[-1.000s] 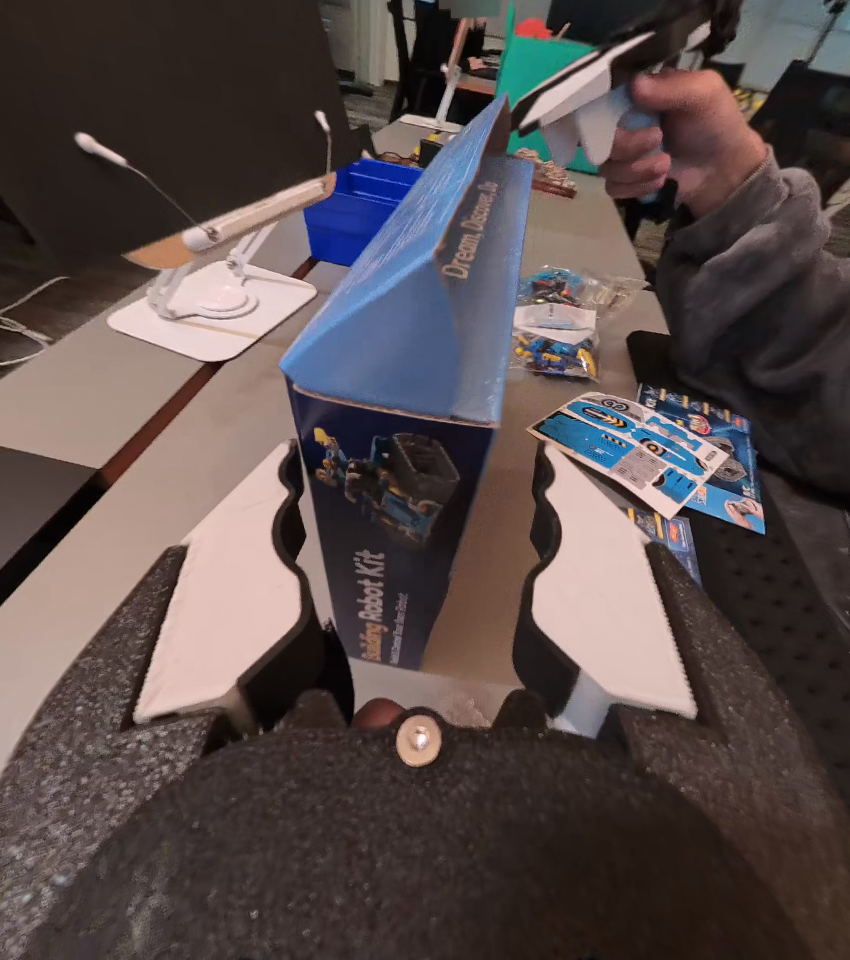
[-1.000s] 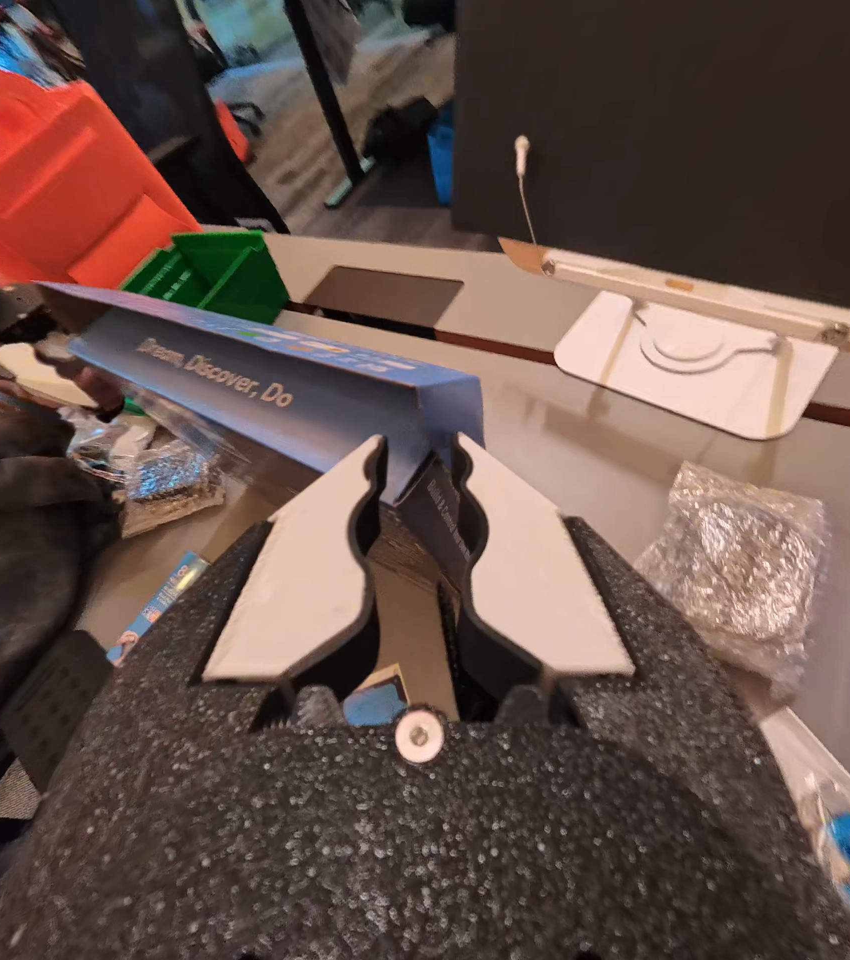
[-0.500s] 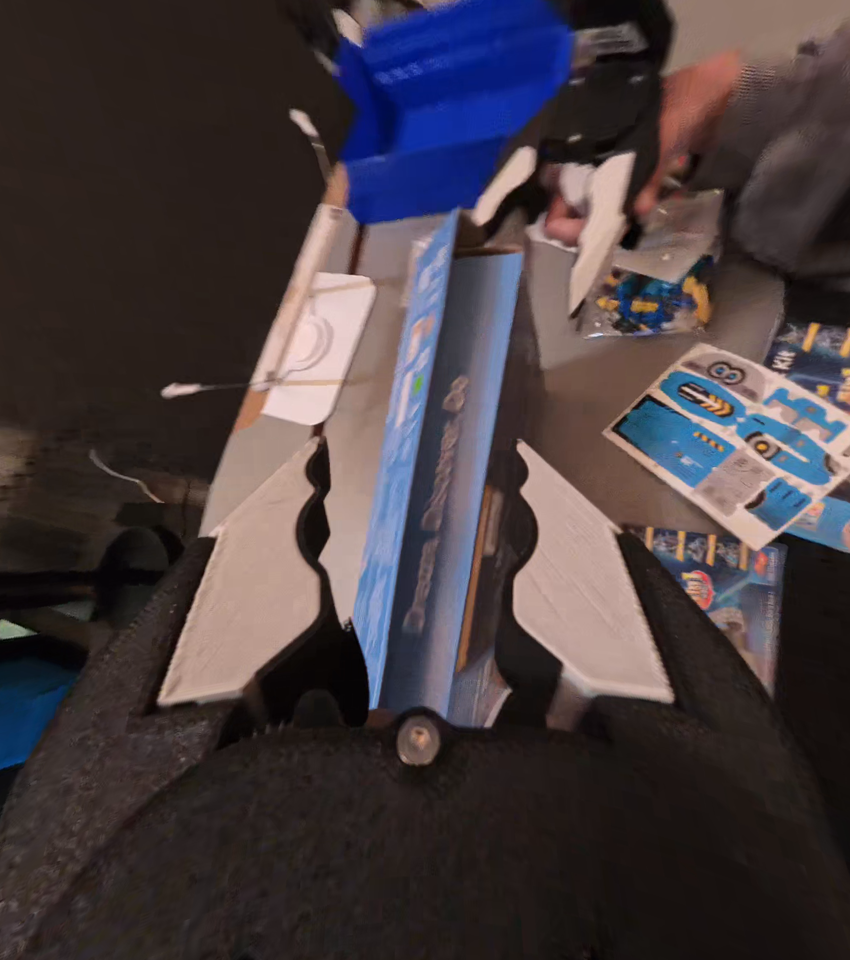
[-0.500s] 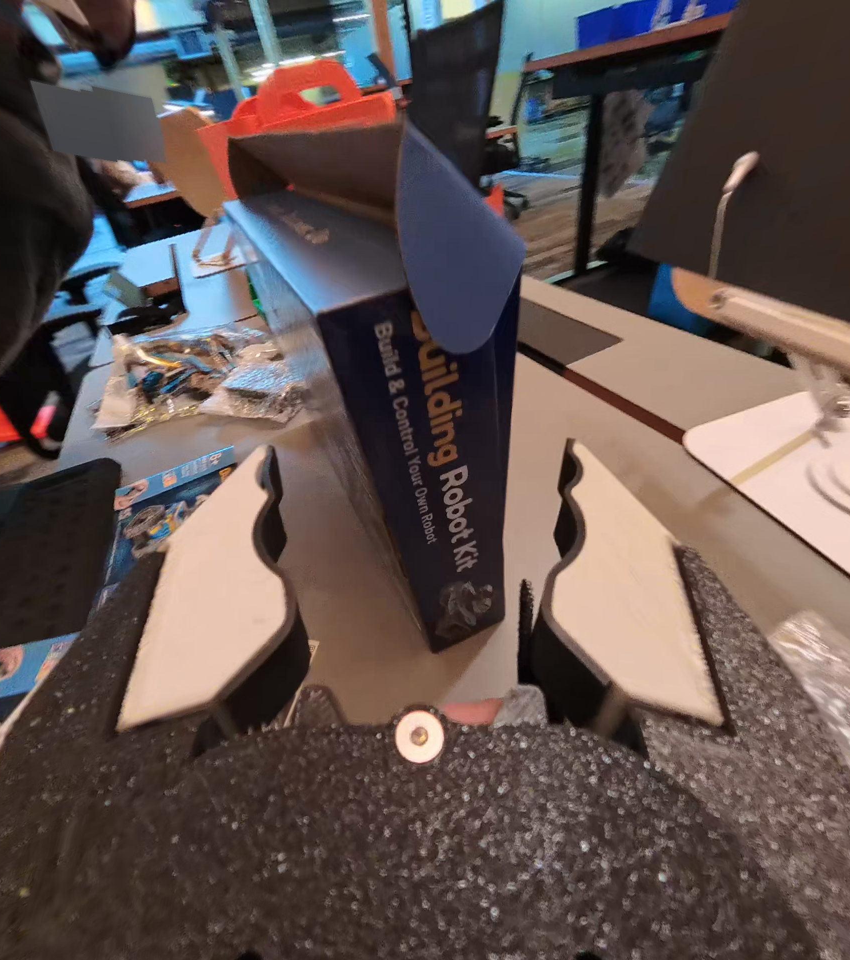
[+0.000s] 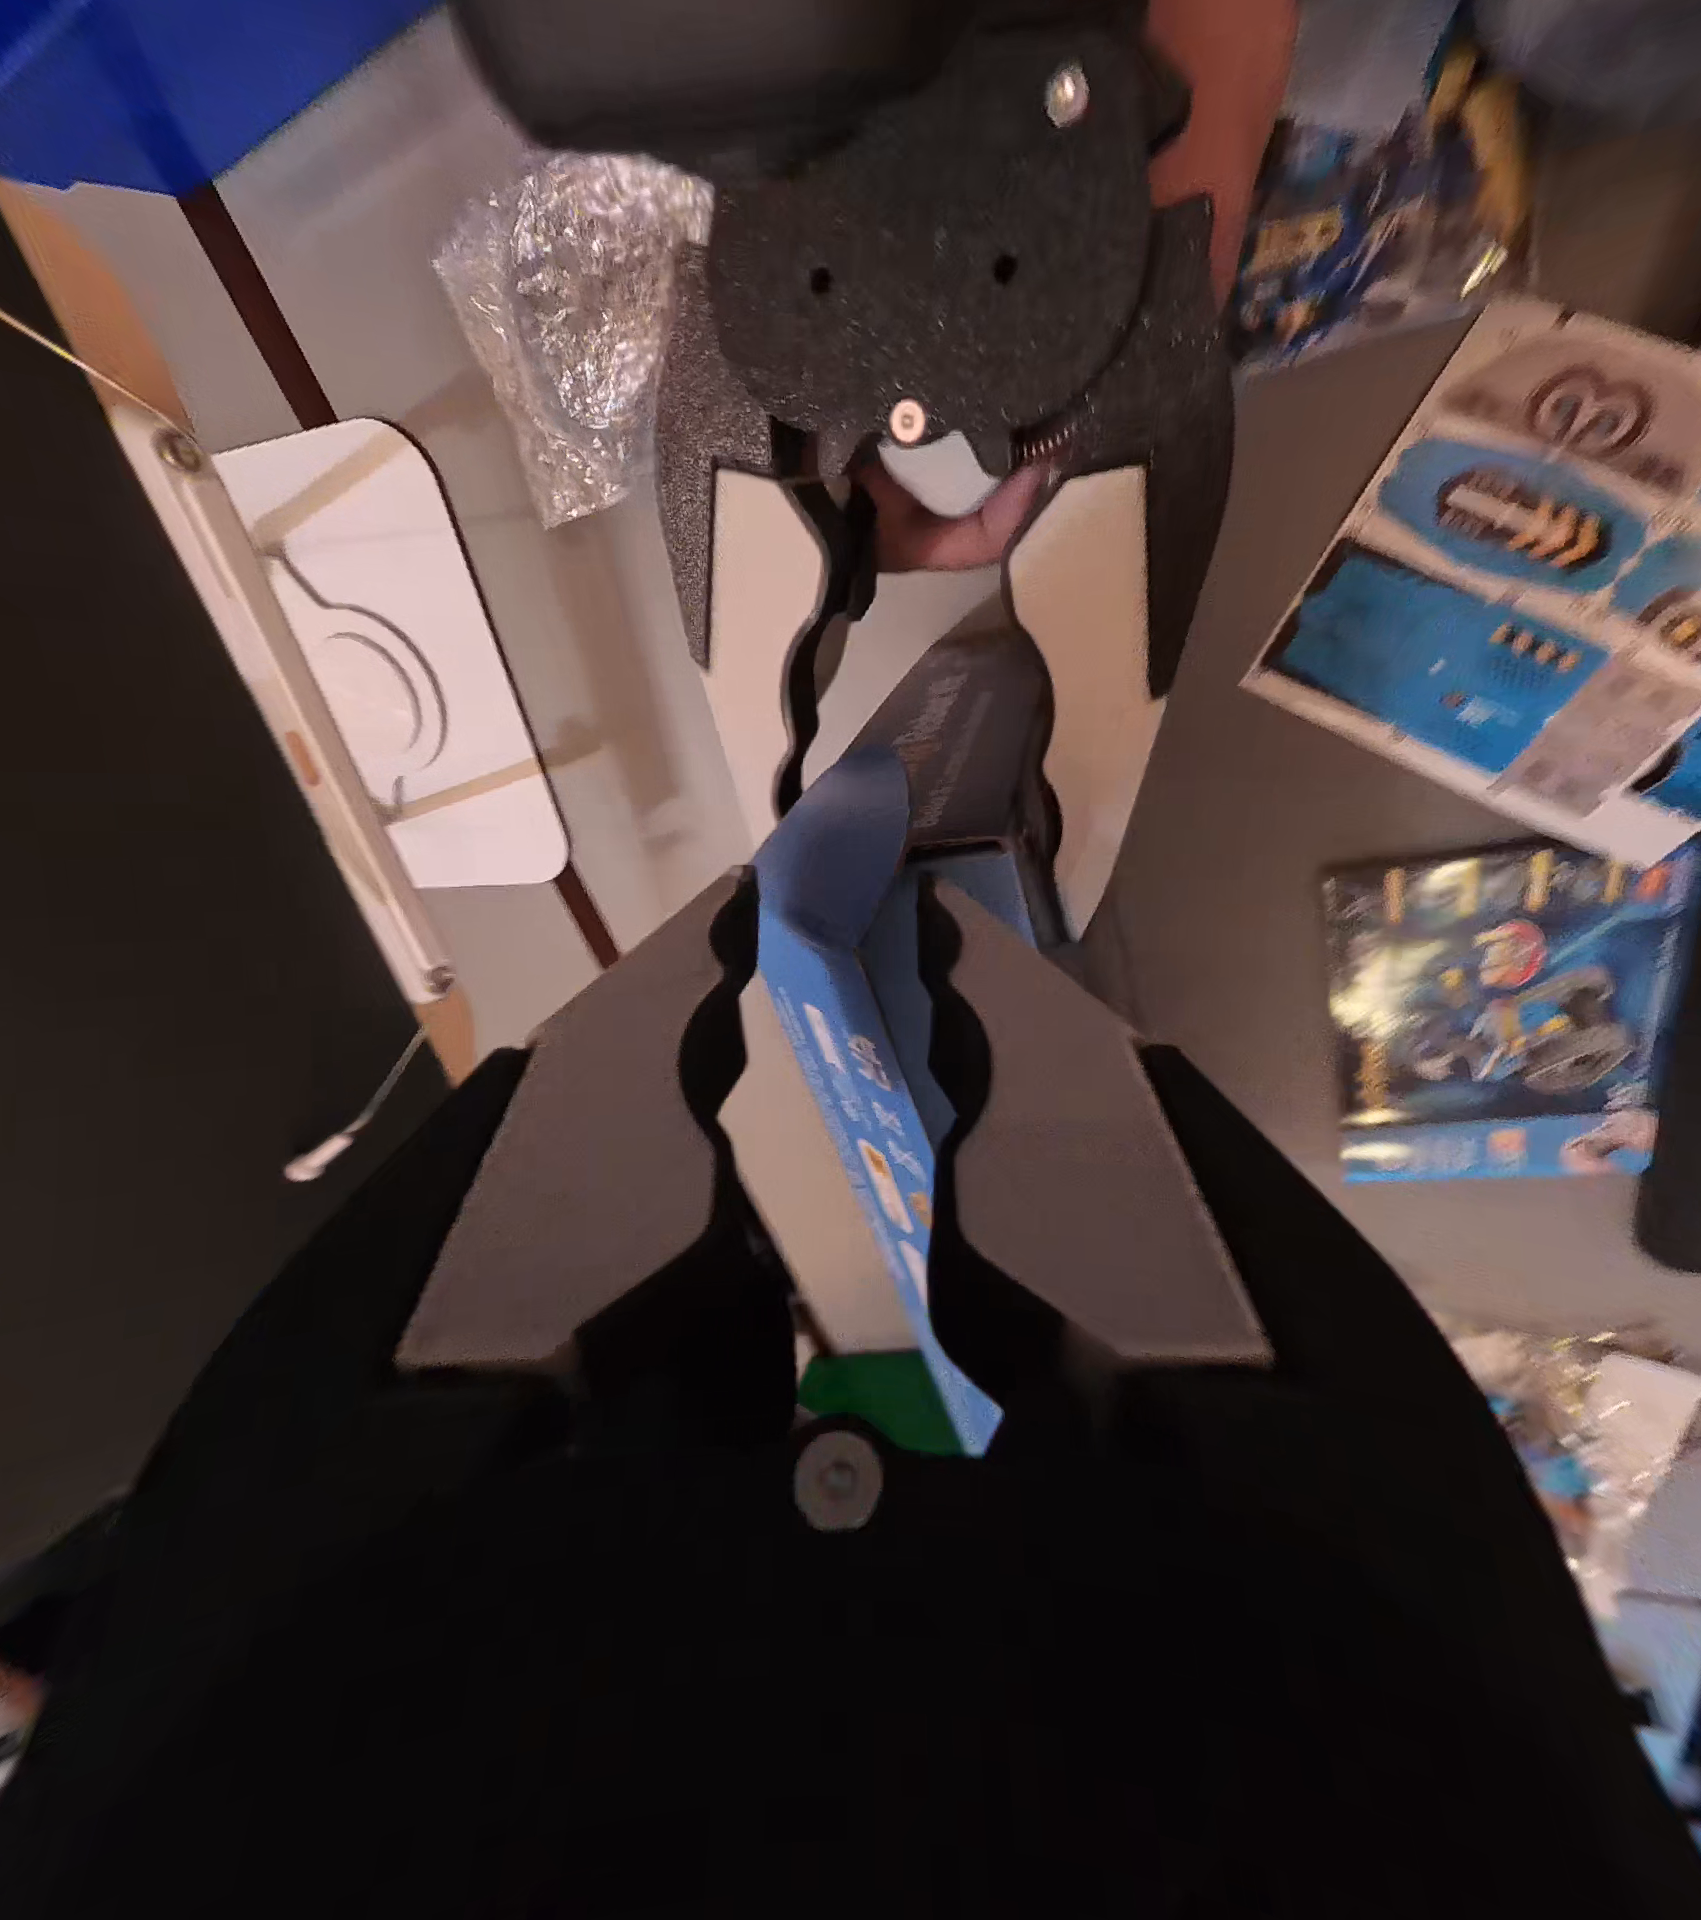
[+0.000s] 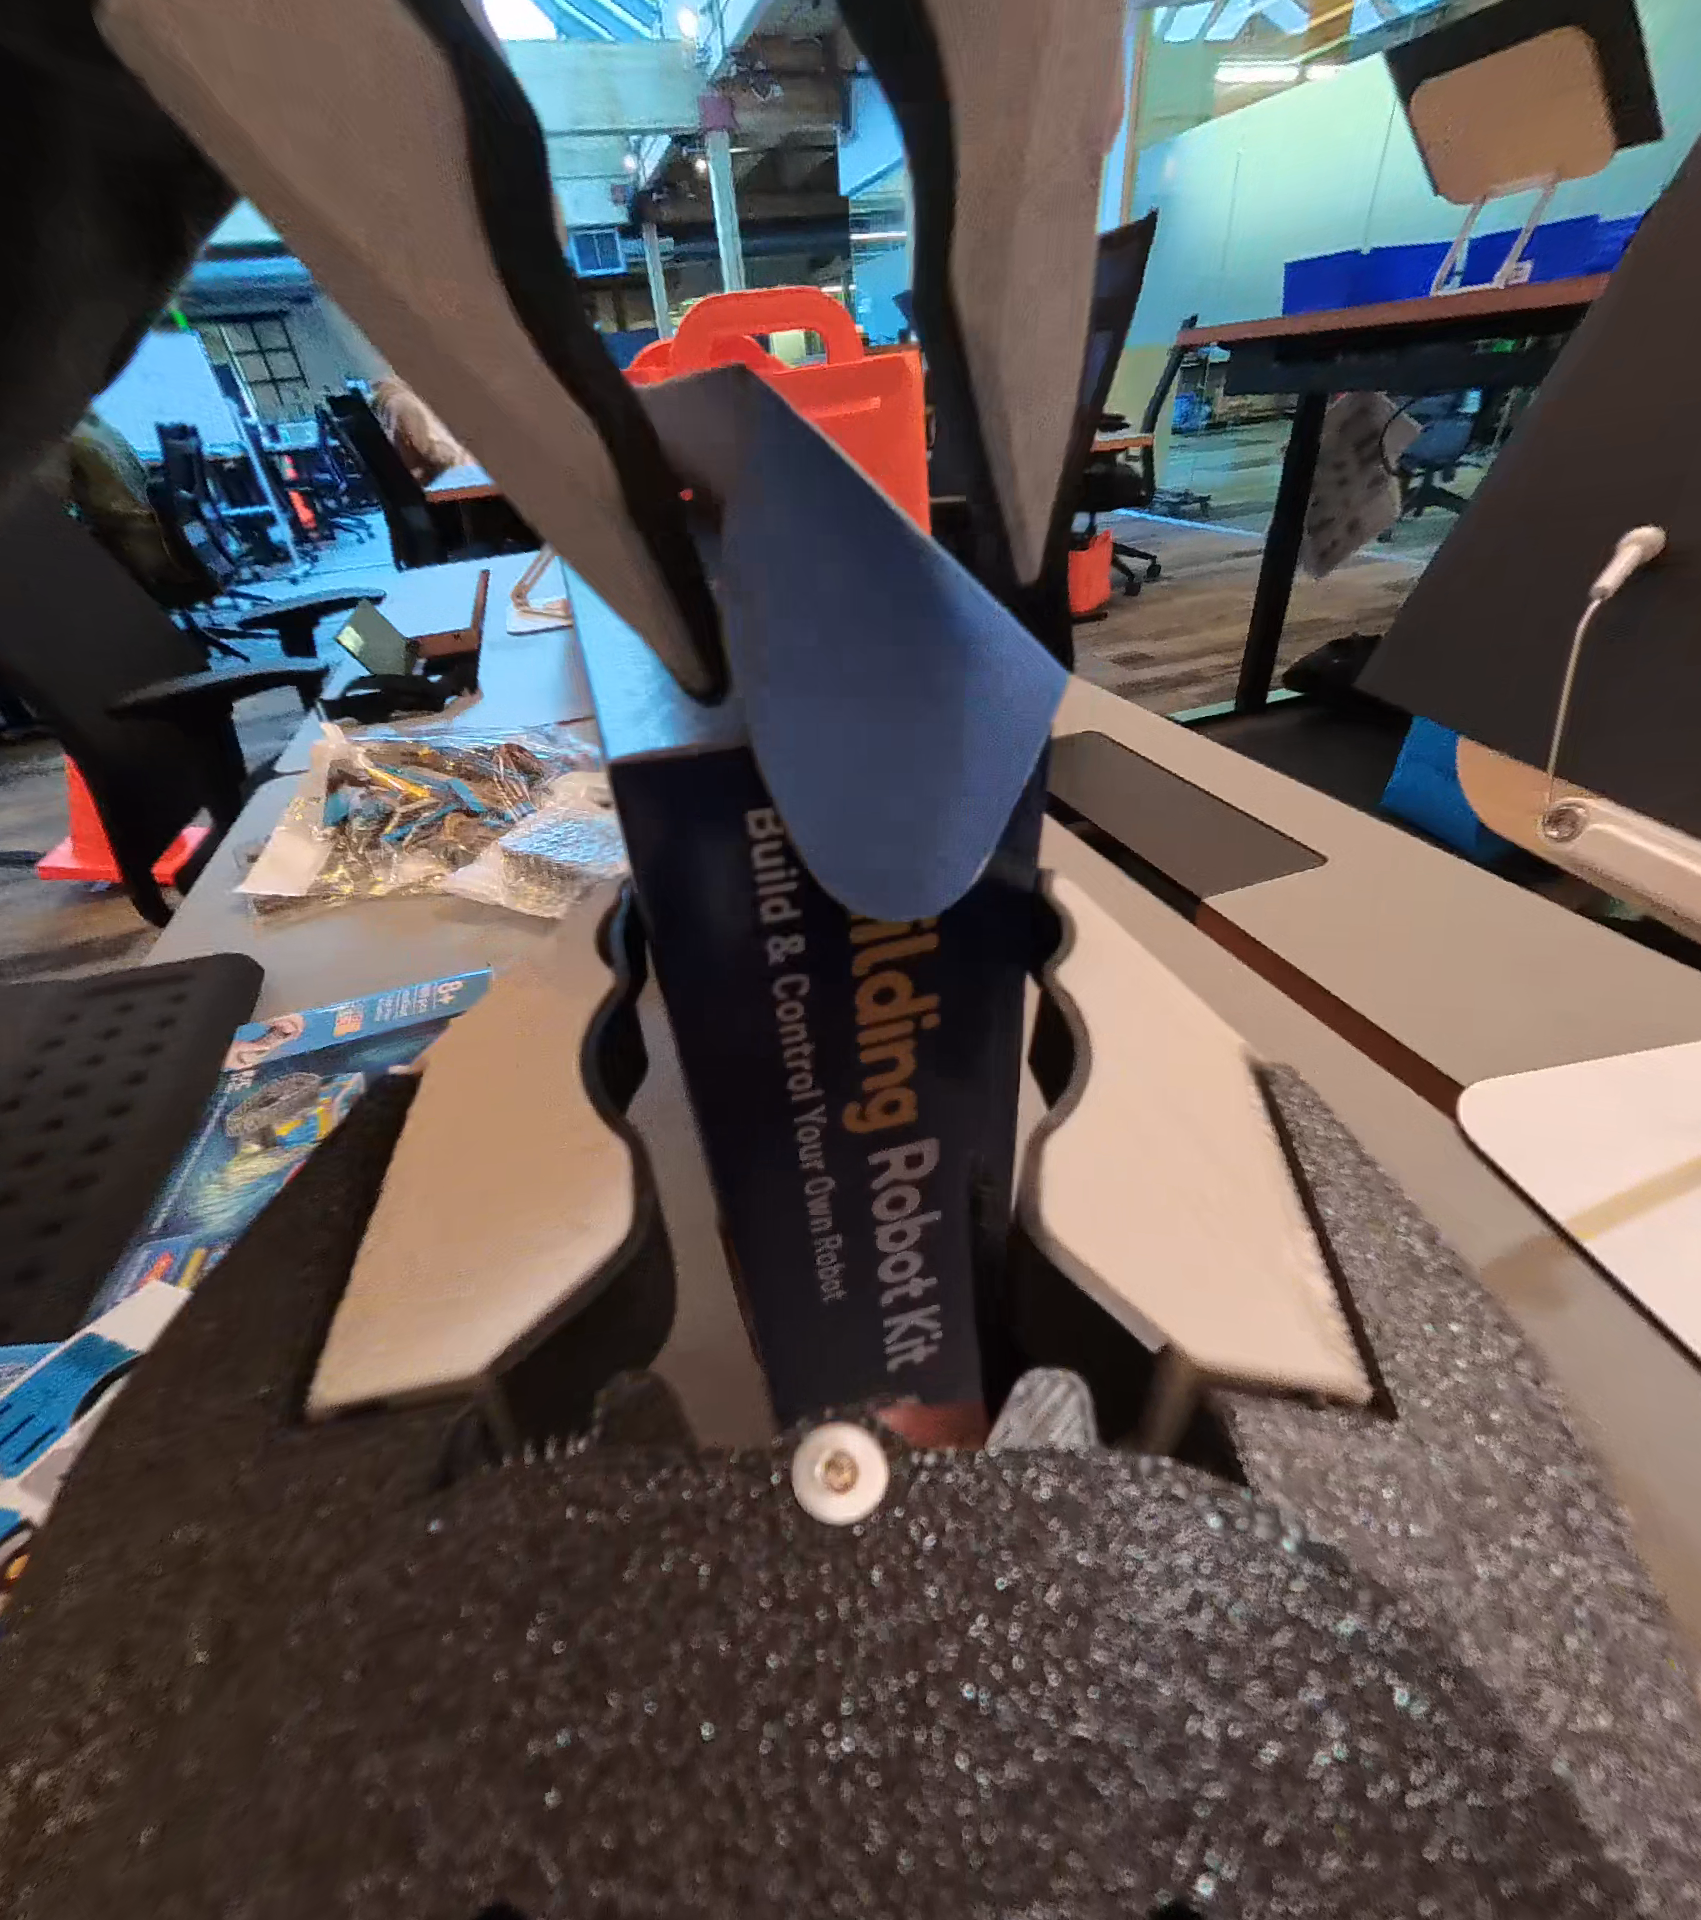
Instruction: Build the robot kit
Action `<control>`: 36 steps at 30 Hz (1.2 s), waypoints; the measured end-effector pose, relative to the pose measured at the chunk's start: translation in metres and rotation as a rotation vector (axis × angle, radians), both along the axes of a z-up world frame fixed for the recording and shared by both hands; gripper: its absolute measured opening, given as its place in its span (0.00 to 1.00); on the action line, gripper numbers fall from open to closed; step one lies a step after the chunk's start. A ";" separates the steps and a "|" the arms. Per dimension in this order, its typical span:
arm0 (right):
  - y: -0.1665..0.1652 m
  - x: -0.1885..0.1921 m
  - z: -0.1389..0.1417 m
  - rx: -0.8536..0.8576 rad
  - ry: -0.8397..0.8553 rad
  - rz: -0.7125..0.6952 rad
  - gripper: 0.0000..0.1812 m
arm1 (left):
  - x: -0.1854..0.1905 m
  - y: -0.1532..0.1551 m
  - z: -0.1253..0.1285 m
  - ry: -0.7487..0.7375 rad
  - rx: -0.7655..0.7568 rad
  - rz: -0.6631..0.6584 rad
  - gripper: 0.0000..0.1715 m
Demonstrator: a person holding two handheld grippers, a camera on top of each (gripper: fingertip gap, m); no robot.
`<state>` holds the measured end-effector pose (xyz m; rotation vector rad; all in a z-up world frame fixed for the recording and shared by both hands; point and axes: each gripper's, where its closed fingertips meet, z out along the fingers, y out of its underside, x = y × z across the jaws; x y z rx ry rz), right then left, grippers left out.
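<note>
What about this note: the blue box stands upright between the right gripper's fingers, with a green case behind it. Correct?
Not quite. The case behind the box is orange, not green, as the right wrist view shows. The blue box does stand upright between the right gripper's fingers.

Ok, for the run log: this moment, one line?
left gripper: shut on blue box top | right gripper: astride box end, grip unclear | flap open
</note>
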<state>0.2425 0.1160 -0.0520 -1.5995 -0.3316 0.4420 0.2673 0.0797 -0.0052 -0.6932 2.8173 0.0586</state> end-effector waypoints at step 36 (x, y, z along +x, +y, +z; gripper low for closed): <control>-0.002 0.005 -0.003 0.024 0.053 0.073 0.37 | 0.009 0.008 0.017 -0.240 0.763 -1.377 0.03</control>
